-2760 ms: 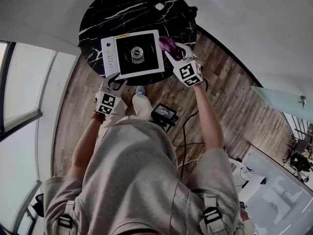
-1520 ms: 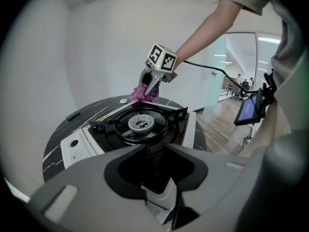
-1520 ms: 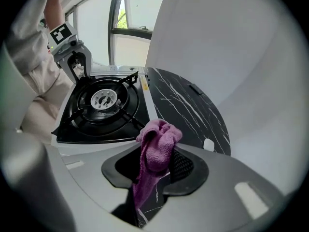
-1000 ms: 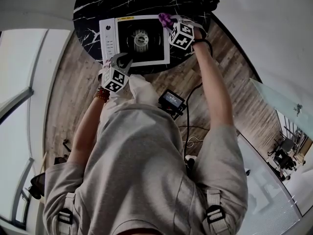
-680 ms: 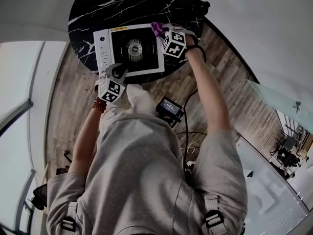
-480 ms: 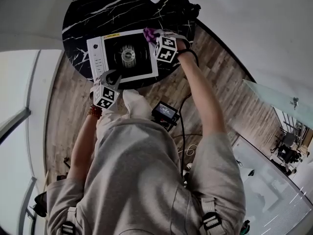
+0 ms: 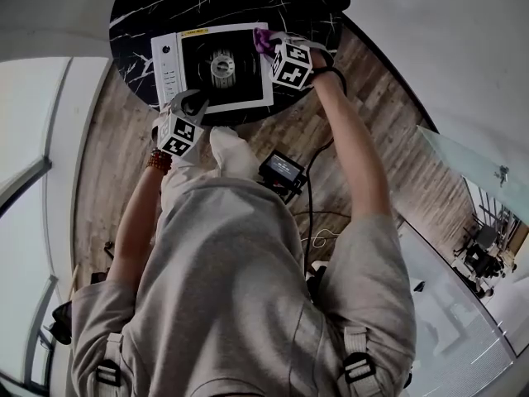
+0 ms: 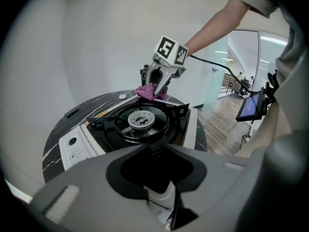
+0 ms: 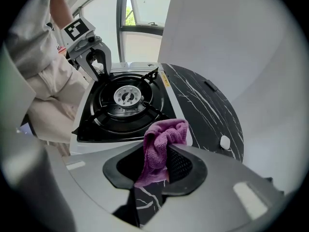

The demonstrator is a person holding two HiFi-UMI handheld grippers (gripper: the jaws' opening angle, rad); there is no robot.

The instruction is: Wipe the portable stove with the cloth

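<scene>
- The right tool (image 7: 268, 46) is clamped shut on the purple cloth (image 9: 163, 138). A bunched fold sticks out past its jaws.
- The stove (image 7: 216, 66) sits on the black marbled desk (image 7: 136, 15), with its control panel to the person's left.
- Nearly three seconds back the cloth was beside the stove's right edge, about halfway along. Now it is at the far right corner and seems to rest on the white rim there. Over the last second it has hardly moved from that corner.
- The left tool (image 7: 190, 106) has changed too. Earlier it stood just short of the stove's near edge. Now it is closed on the near white rim, and a strip of that rim shows between its jaws.
- As I judge it, one hand braces the stove while the other wipes along the outer rim.
- The black top and the burner (image 9: 127, 96) are well apart from the cloth, so most of the surface is probably left to do.
- The next stroke likely runs along the far rim toward the control panel, or inward over the black top. The raised pan support there could snag the loose fold.
</scene>
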